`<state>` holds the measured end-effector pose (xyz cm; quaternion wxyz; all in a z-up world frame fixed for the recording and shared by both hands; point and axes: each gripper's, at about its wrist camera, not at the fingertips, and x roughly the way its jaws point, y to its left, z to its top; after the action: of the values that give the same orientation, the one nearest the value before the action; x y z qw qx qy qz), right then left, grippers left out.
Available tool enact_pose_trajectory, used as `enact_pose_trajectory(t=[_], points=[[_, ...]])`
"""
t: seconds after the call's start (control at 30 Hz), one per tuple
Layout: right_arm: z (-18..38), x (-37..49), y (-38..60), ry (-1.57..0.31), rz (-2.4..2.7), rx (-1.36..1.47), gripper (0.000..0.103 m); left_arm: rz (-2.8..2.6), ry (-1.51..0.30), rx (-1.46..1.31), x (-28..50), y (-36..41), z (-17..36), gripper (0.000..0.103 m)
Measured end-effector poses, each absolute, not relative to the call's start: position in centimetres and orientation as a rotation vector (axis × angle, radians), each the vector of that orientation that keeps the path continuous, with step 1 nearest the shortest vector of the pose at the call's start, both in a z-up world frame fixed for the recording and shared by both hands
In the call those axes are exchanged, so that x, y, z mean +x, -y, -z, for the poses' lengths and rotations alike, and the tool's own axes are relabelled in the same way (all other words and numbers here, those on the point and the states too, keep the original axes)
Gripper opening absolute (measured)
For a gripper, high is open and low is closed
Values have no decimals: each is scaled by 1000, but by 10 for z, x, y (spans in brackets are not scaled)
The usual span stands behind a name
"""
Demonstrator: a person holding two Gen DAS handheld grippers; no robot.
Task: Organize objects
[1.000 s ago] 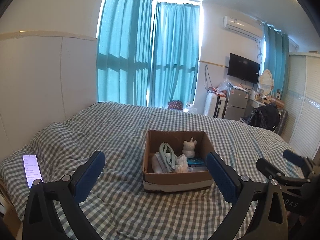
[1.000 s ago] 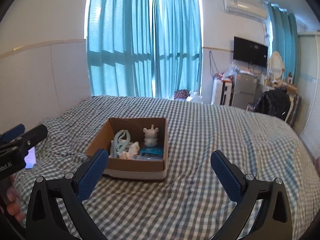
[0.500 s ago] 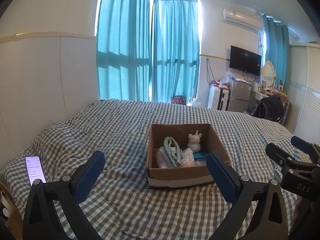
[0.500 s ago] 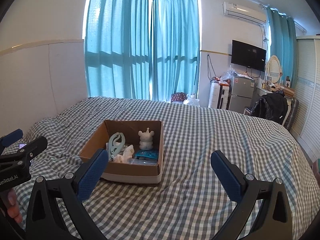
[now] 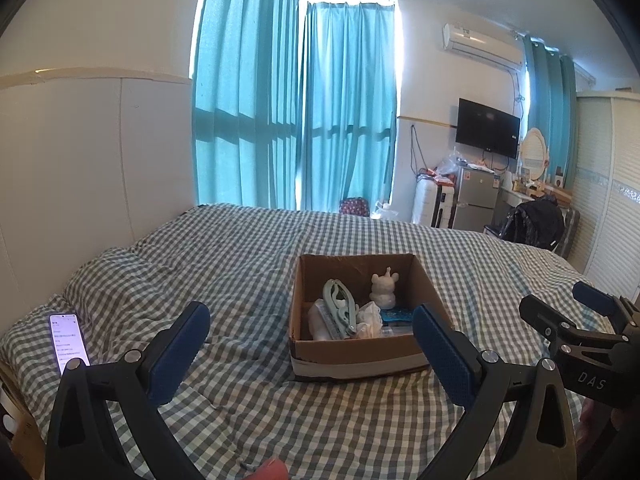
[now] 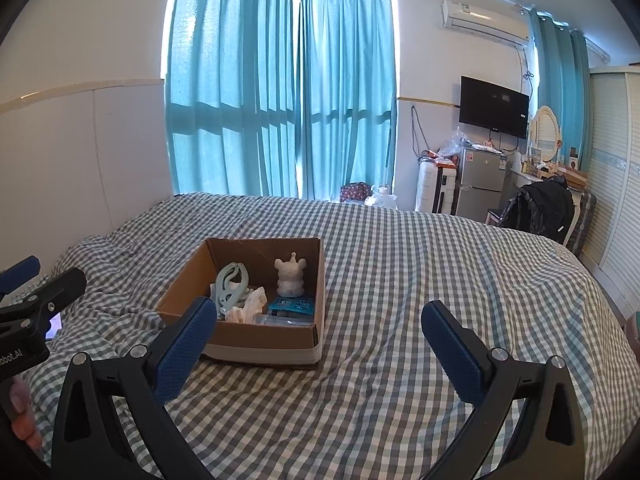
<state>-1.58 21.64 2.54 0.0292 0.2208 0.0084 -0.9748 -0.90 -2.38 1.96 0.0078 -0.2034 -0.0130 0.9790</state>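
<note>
An open cardboard box sat on the checked bedspread, roughly mid-bed. Inside it stood a small white animal figurine toward the far side, with a pale green folding hanger leaning to its left, some crumpled white paper near the middle and a blue packet lying flat on the right.

The left gripper hung above the near part of the bed, its blue-padded fingers spread wide with nothing between them, the box showing through the gap. The right gripper was likewise wide apart and holding nothing, to the right of the box. A lit phone lay on the bedspread well to the left. Teal curtains hung along the far wall.
</note>
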Motion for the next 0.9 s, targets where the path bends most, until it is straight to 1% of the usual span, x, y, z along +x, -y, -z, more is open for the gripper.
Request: enact_pose_trajectory(t=[0.43,0.9], points=[[-24,-16,-211,-42,3001,694,103,-3067,5,-660,-10,23,-16,103],[-23,-17,-209,-45,2997,699,103,-3072,11,-668,-10,26,-15,103]])
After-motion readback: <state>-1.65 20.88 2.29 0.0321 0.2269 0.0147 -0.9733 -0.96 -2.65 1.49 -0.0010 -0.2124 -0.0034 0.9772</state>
